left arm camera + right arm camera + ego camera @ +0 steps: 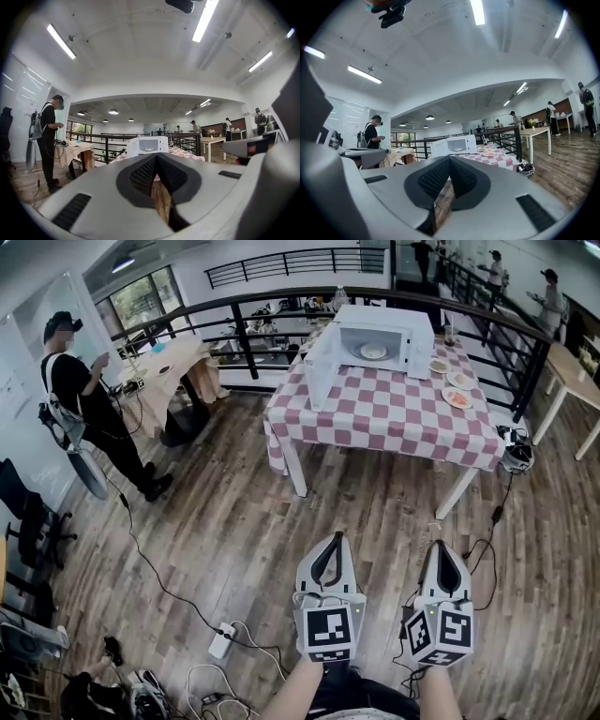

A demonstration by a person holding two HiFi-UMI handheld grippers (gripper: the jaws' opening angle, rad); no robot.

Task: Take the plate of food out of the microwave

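Note:
A white microwave (pixel 380 341) stands at the far side of a table with a red-and-white checked cloth (pixel 394 413). Its door (pixel 321 367) hangs open to the left. Inside lies a plate of food (pixel 373 352). The microwave also shows small and far off in the left gripper view (pixel 147 145) and the right gripper view (pixel 454 145). My left gripper (pixel 330 554) and right gripper (pixel 445 559) are held side by side low over the wooden floor, well short of the table. Both are shut and hold nothing.
Three more plates (pixel 457 382) lie on the cloth right of the microwave. A person (pixel 84 418) stands at the left near a draped table (pixel 173 367). Cables and a power strip (pixel 220 643) lie on the floor at my left. A helmet (pixel 516 456) lies by the table's right leg.

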